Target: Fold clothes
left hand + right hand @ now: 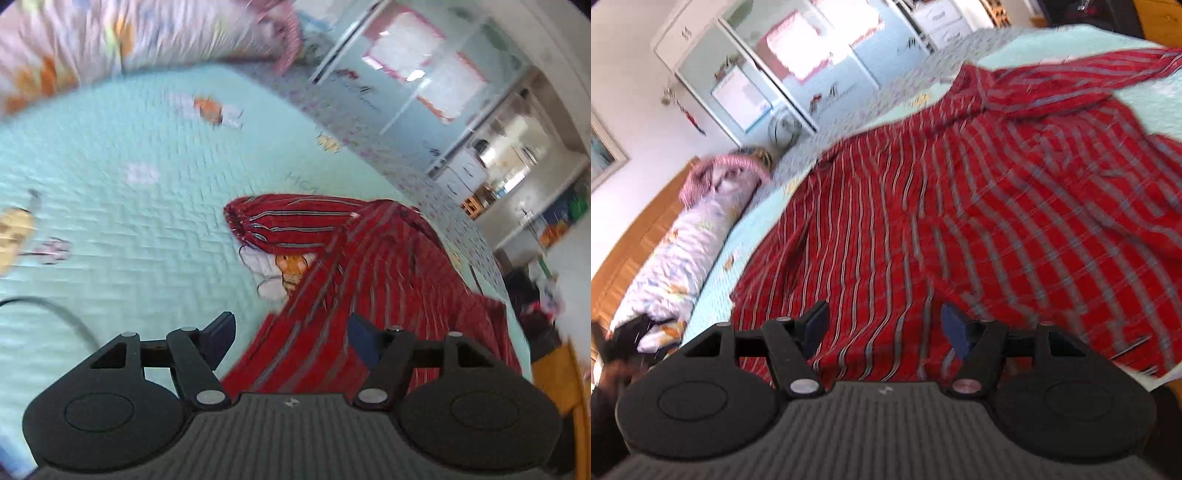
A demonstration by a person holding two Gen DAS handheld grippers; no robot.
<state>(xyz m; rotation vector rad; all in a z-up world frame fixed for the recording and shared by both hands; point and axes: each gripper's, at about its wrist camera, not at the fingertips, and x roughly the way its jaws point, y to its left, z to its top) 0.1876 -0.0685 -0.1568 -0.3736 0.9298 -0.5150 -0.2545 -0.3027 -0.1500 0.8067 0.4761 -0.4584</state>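
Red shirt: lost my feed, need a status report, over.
Left gripper open, empty. Right gripper open, empty, over cloth. Red striped shirt spread rumpled on bed, unfolded. Nothing blocking.

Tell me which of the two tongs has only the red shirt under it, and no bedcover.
The right tongs: below them lies only the red striped shirt. Between the left tongs both the shirt's edge and the pale green bedcover show.

Around my pale green quilted bedspread: a printed pillow lay along its head end against the wooden headboard; beyond its far edge stood white glass-door wardrobes; a grey cable crossed above it.
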